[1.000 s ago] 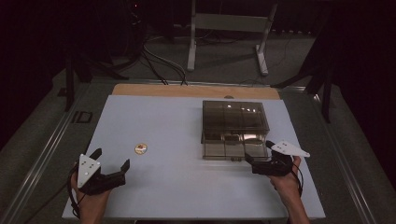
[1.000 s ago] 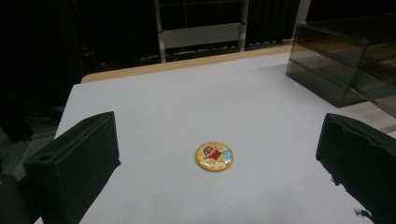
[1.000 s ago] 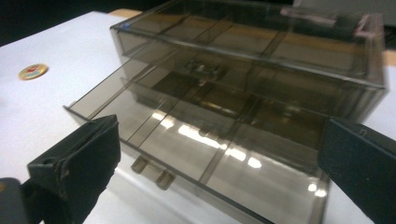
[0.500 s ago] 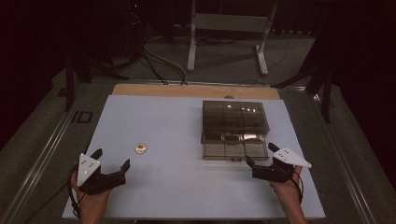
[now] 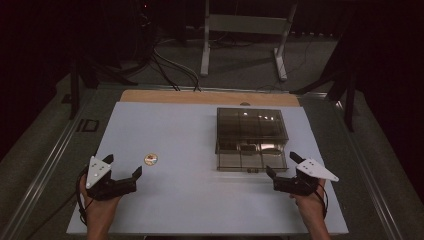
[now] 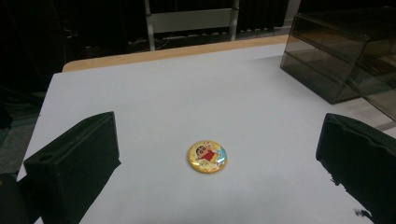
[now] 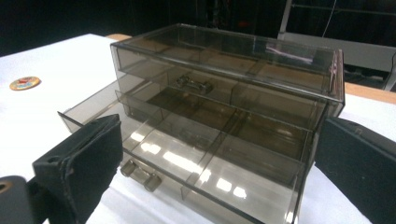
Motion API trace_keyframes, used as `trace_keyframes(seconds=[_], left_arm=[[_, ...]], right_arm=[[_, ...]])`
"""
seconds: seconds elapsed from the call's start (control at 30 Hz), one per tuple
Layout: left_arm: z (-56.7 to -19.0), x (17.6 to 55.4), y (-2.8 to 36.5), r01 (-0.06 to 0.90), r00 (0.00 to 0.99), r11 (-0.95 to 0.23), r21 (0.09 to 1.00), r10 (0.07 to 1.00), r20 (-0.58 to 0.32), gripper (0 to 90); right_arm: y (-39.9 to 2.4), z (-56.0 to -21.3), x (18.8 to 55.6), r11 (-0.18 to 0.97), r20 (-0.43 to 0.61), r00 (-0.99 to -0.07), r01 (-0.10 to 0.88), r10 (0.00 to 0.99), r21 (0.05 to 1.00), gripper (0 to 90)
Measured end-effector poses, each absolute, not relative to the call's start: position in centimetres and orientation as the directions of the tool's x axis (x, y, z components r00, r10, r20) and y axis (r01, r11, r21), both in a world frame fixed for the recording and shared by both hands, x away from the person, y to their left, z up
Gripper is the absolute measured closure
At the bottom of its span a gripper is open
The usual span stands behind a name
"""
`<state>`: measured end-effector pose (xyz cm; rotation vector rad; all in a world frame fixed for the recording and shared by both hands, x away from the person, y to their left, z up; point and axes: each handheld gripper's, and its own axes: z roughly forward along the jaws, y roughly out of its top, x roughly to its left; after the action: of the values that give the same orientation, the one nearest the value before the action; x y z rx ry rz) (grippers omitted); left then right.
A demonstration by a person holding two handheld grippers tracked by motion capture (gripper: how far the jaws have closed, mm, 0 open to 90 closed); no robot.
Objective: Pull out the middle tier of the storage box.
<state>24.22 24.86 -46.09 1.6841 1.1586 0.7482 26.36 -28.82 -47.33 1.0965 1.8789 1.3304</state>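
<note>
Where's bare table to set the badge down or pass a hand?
Bare: the mat left of the drawer box, and the strip between left gripper and right gripper. Crowded: by the open drawer. Badge lies before the left gripper.

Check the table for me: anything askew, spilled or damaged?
Nothing spilled or damaged. The smoked drawer box has its bottom drawer pulled out and empty. The badge lies flat, alone on the table.

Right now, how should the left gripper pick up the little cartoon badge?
Grip the badge by its round rim, coming straight down from above. It lies flat on the table, so only its thin edge offers opposite sides. The left gripper has its jaws open wide, well apart from it.
</note>
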Motion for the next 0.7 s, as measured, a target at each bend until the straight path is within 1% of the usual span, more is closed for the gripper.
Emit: trace_keyframes(seconds=[0.13,0.23,0.47,0.7], left_arm=[[-45.6,24.9,24.9,0.367,0.386,-0.124,0.922,0.922,-0.03,0.7],[-45.4,25.6,25.0,0.392,0.403,-0.132,0.911,0.914,-0.041,0.7],[-44.7,26.7,25.1,0.406,0.418,-0.134,0.904,0.907,-0.054,0.7],[-44.2,27.7,24.7,0.417,0.425,-0.155,0.896,0.904,-0.041,0.7]], right_arm=[[-28.8,-47.4,26.3,0.166,0.004,-0.471,0.32,0.882,0.933,0.8],[-28.9,-47.4,26.3,0.157,0.014,-0.457,0.336,0.889,0.929,0.7],[-29.1,-47.2,26.3,0.121,0.053,-0.453,0.347,0.89,0.93,0.7],[-29.3,-47.0,26.3,0.108,0.069,-0.454,0.352,0.888,0.93,0.7]])
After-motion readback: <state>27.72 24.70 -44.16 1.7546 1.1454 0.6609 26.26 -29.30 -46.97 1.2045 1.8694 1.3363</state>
